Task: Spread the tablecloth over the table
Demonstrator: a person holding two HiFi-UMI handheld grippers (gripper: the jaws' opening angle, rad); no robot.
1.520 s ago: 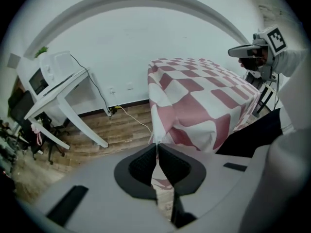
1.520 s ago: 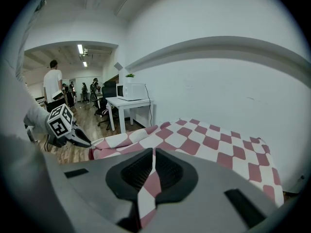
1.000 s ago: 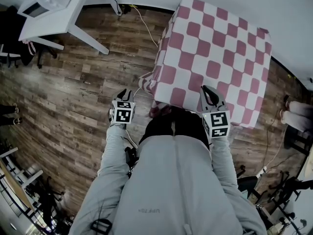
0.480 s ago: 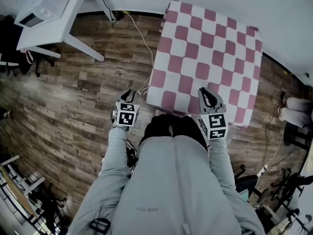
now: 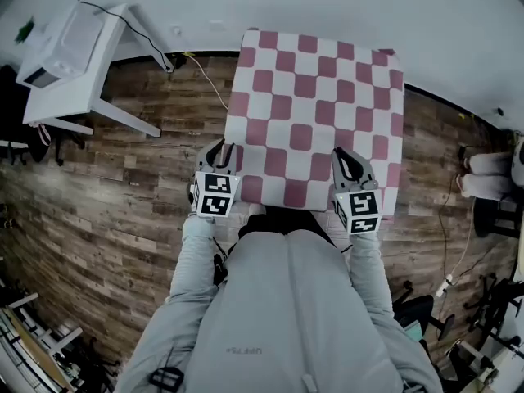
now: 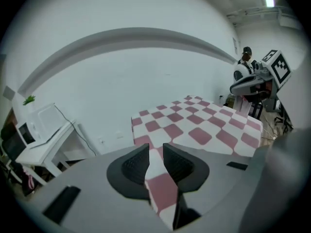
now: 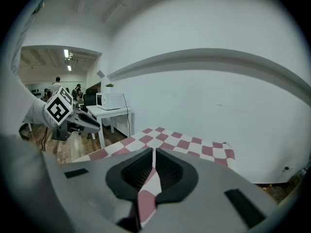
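Note:
A pink-and-white checked tablecloth (image 5: 315, 109) lies flat over a square table by the wall, its edges hanging down the sides. At the cloth's near left corner my left gripper (image 5: 219, 150) is shut on a bunched fold. In the left gripper view the tablecloth (image 6: 204, 125) runs from the table down between the pads of the left gripper (image 6: 155, 155). At the near right corner my right gripper (image 5: 348, 160) is shut on the hem. In the right gripper view the tablecloth (image 7: 180, 142) passes as a thin strip through the right gripper (image 7: 154, 161).
A white side table (image 5: 90, 97) with a microwave (image 5: 53, 51) stands at the left on the wooden floor. A cable (image 5: 205, 76) trails toward the wall. A person's feet (image 5: 483, 174) show at the right edge, and chairs (image 5: 426, 313) at the lower right.
Both grippers have risen and moved toward the table with the cloth. The left one has swung in from the floor side to the near left corner, and the cloth now lies flatter.

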